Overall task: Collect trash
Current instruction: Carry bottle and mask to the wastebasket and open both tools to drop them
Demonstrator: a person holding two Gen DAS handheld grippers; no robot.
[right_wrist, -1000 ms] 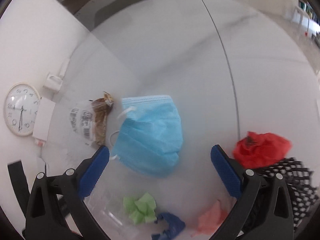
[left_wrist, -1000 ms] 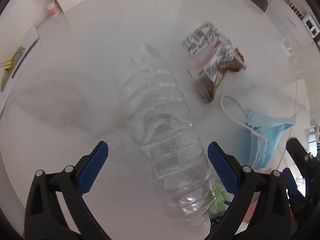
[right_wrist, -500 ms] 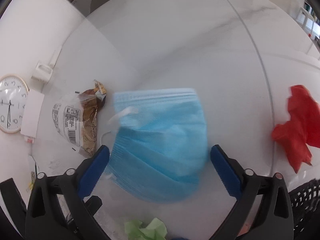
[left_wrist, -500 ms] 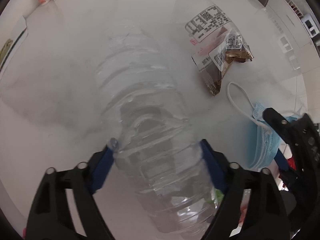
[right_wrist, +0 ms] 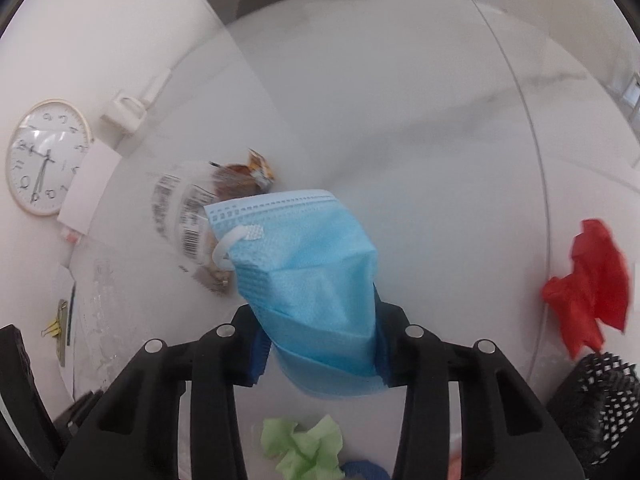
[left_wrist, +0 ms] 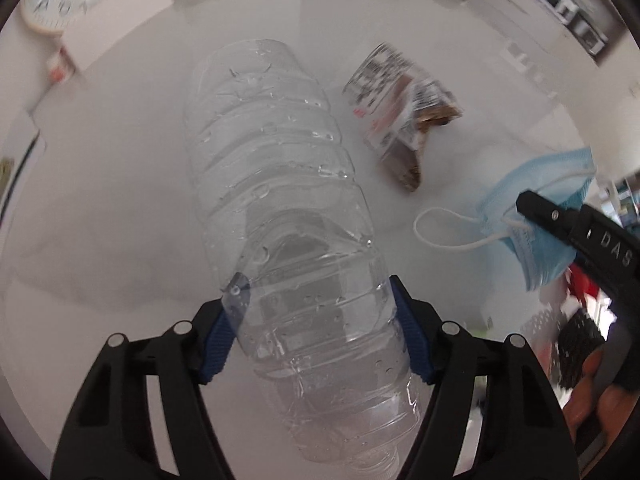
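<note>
A round white marble-look table (right_wrist: 420, 128) is being worked at, with a wall clock (right_wrist: 46, 156) and a white box (right_wrist: 86, 192) lying at its far left edge and a black mesh bin (right_wrist: 600, 400) showing at the lower right.

A clear plastic bottle (left_wrist: 280, 208) is being clamped by the left gripper (left_wrist: 316, 332): the blue pads are being pressed against its ribbed sides near the neck end, the jaws being closed only as far as the bottle's width allows, and the base is being pointed away from the camera. Whether the bottle is fully lifted off the table cannot be told.

A blue face mask (right_wrist: 312, 280) is being pinched by the right gripper (right_wrist: 320, 348), its jaws drawn nearly together on the folded fabric; in the left view the mask's ear loop (left_wrist: 444, 228) is seen dangling free, so the mask is judged to be clear of the surface.

A snack wrapper (left_wrist: 400, 116), a red crumpled paper (right_wrist: 592, 288) and a green crumpled paper (right_wrist: 308, 448) are being left on the table for now.

The pick-up step is judged to be in hand for both items. Next, both are likely to be carried over to the bin and released above its opening; care is being called for so that the loose loop is not snagged on the mesh rim.
</note>
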